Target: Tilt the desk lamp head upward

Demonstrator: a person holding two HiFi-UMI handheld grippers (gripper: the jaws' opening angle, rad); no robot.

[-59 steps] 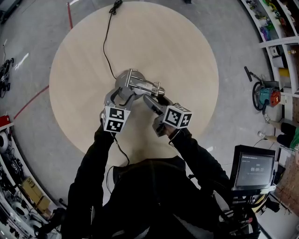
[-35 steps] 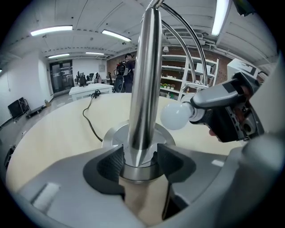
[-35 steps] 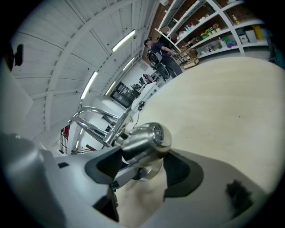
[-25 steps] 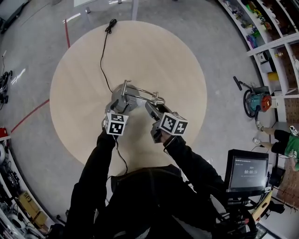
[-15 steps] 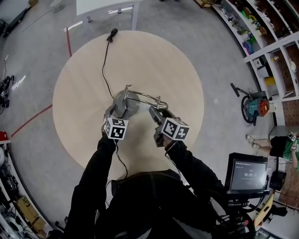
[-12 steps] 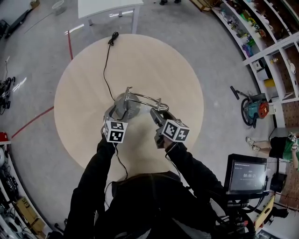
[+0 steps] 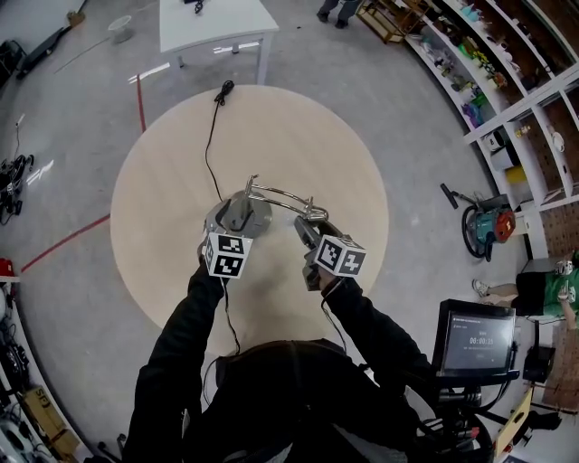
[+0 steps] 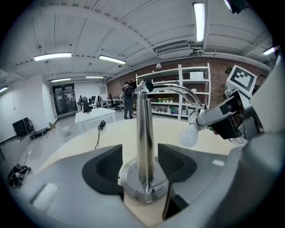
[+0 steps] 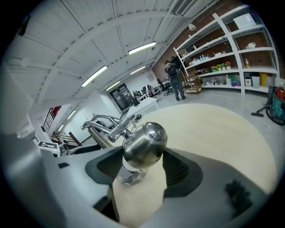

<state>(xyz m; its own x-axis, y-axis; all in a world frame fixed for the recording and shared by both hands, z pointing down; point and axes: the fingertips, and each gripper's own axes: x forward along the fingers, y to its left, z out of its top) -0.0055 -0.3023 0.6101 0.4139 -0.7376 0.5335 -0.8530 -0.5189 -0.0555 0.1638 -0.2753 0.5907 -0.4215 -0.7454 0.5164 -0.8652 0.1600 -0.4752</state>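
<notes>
A chrome desk lamp stands mid-table, its round base (image 7: 242, 215) under my left gripper (image 7: 232, 224). In the left gripper view the upright pole (image 8: 144, 133) rises between the dark pads, and the jaws are shut on the base (image 8: 144, 185). A curved arm (image 7: 280, 193) runs right to the lamp head (image 7: 311, 220). My right gripper (image 7: 309, 231) is shut on that head: the rounded chrome shell (image 9: 144, 142) sits pinched between both pads. The white bulb (image 8: 189, 136) points down and left from the head.
The round wooden table (image 7: 298, 127) carries the lamp's black cord (image 7: 210, 136), which runs to a plug (image 7: 223, 90) at the far edge. A white table (image 7: 213, 23) stands beyond, with shelves (image 7: 507, 81) and a vacuum (image 7: 479, 226) at right and a monitor (image 7: 475, 339) near right.
Both grippers keep their hold on the lamp. The head camera has drawn back, so table and lamp sit lower and smaller; the right gripper has edged slightly toward the person.
</notes>
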